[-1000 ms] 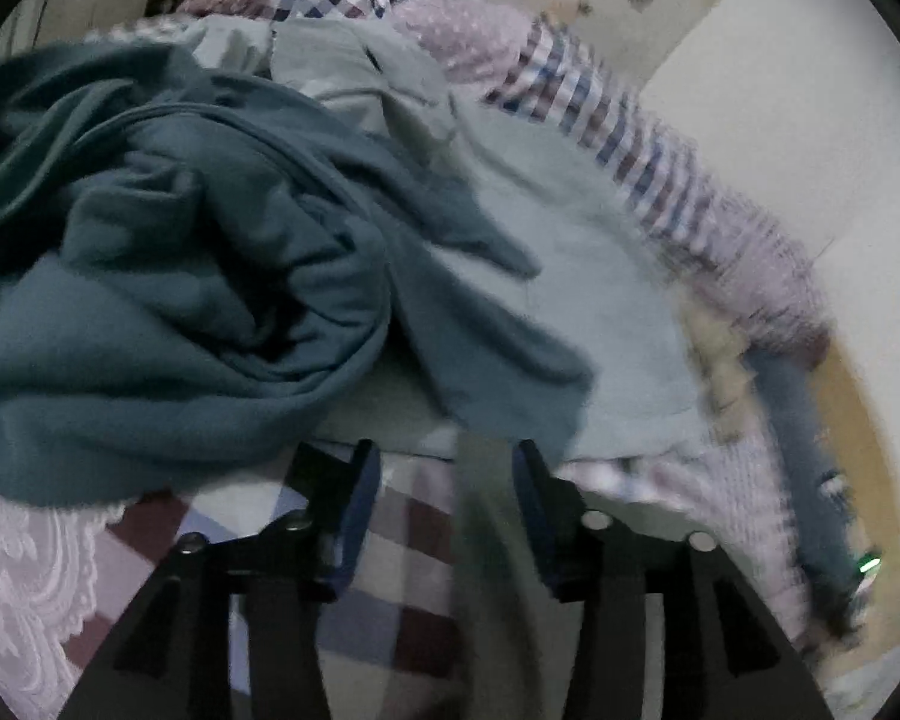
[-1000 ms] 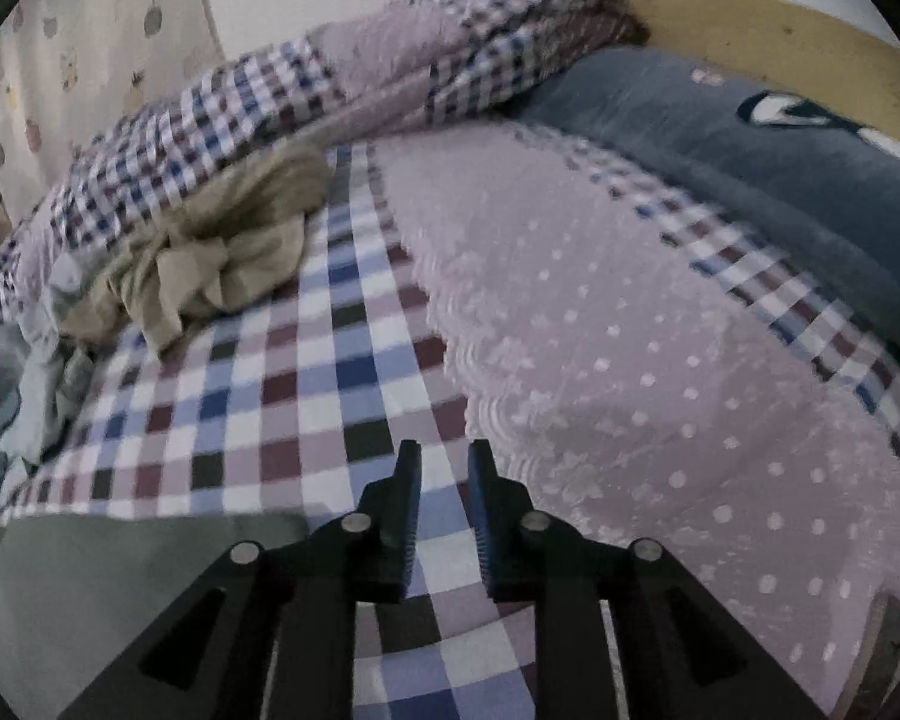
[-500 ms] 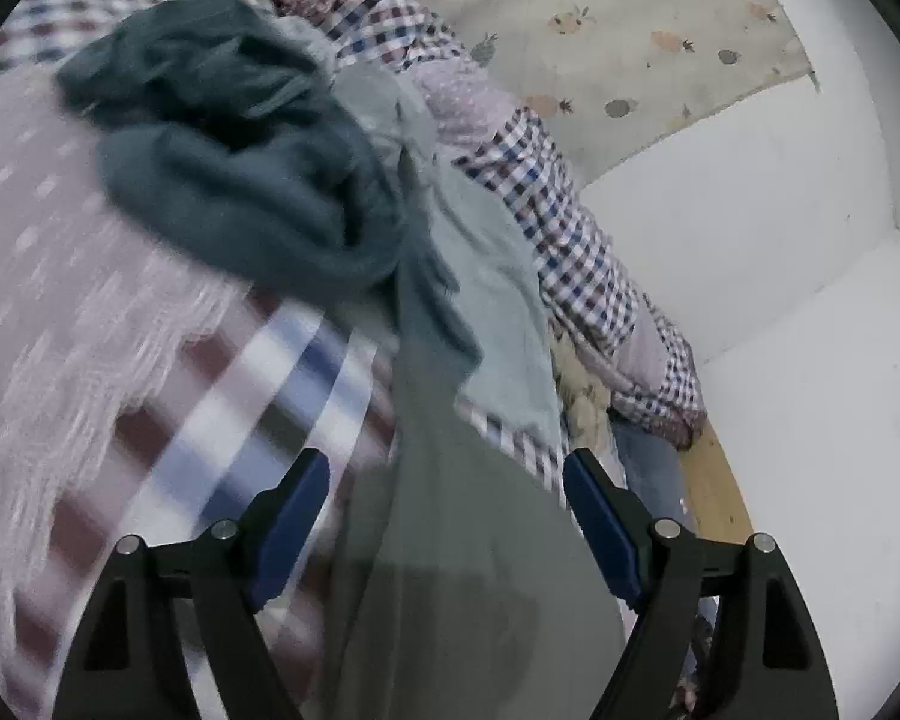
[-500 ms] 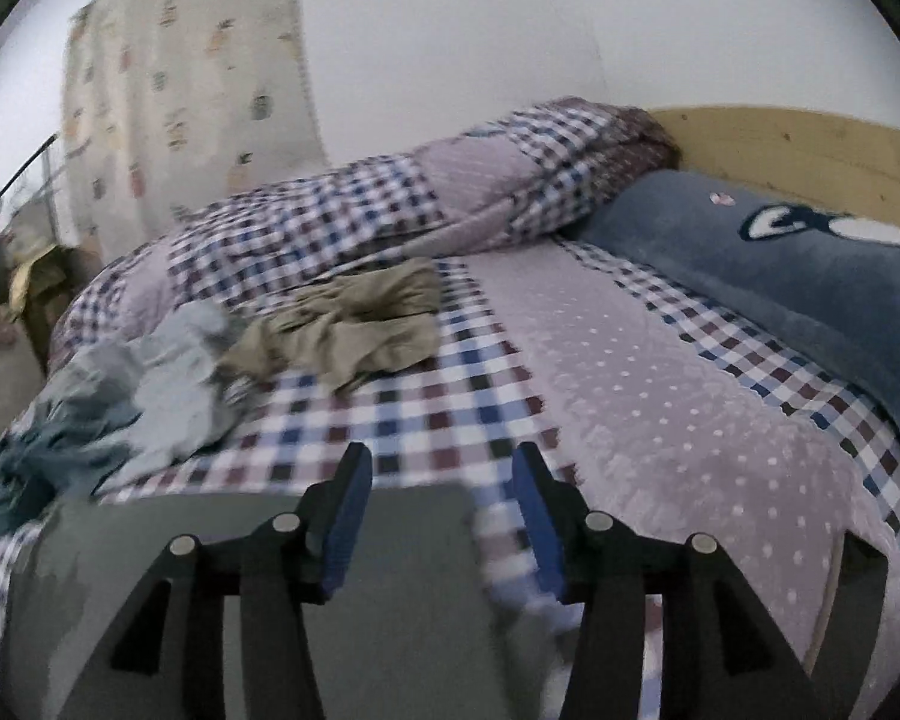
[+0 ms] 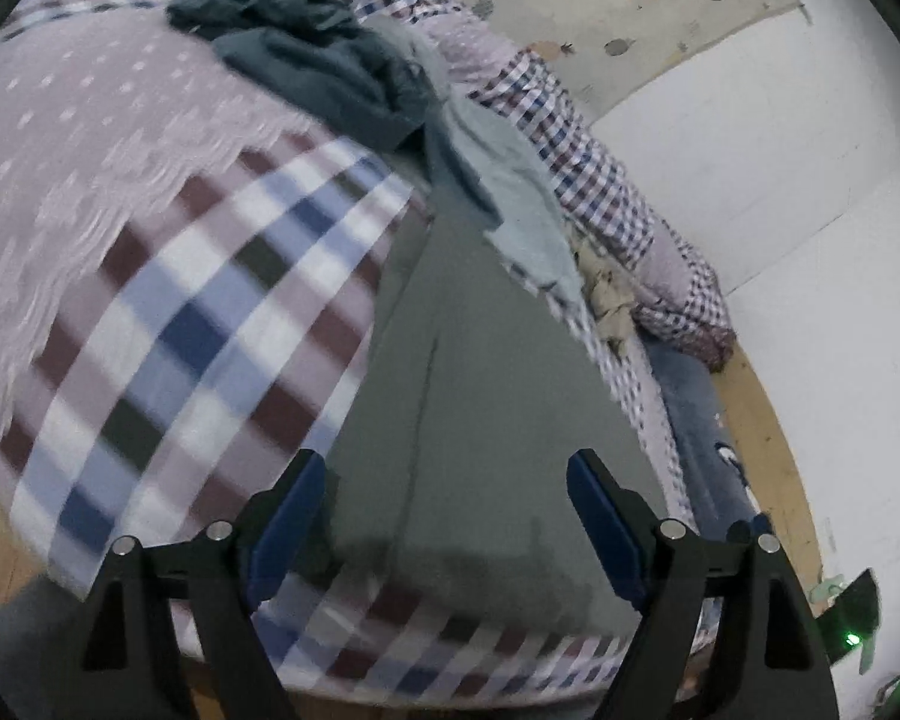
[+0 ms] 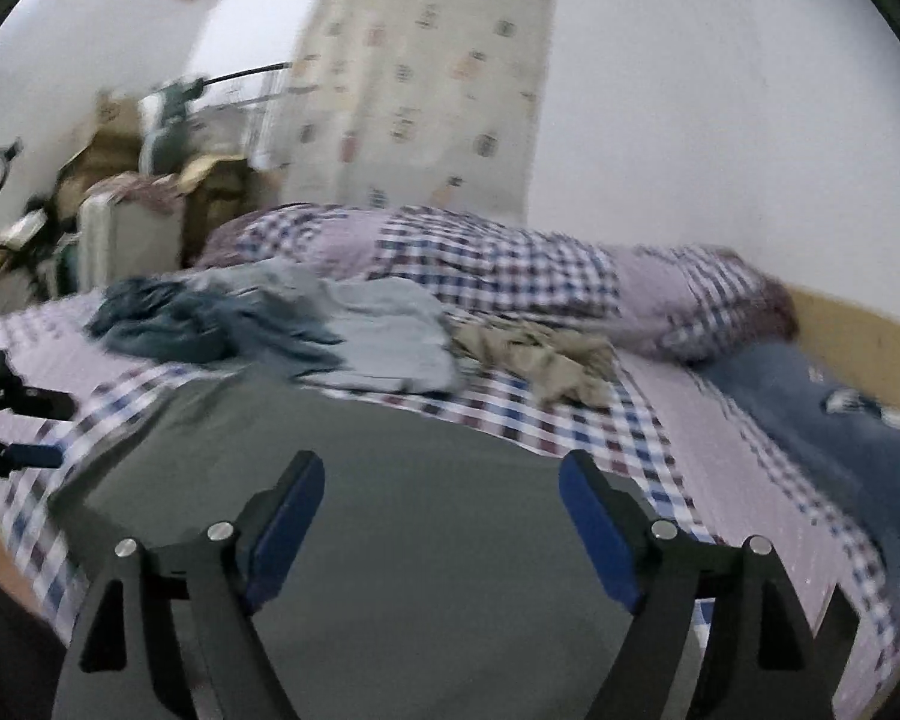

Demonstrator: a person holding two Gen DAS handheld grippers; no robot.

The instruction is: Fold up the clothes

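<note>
A grey-green garment (image 5: 480, 420) lies spread flat on the checked bed sheet (image 5: 180, 330), reaching the near bed edge. My left gripper (image 5: 444, 468) hovers over its near end, open, with nothing between the pads. In the right wrist view the same garment (image 6: 420, 510) fills the foreground. My right gripper (image 6: 439, 468) is above it with its jaws opening, and nothing is gripped. A dark teal pile (image 5: 306, 54) (image 6: 192, 324), a pale blue-grey garment (image 5: 510, 198) (image 6: 390, 336) and a crumpled beige one (image 6: 540, 354) lie farther back.
A rolled checked quilt (image 6: 480, 258) runs along the wall side. A blue pillow (image 6: 840, 420) rests by the wooden headboard (image 6: 858, 324). Boxes and clutter (image 6: 120, 192) stand beyond the bed's foot. A blue pad of the left gripper (image 6: 30, 455) shows at the left edge.
Both grippers have opened wide and drawn back from the clothes pile. The grey-green garment now lies spread out under both. The right view swung up and left, with more of the room showing.
</note>
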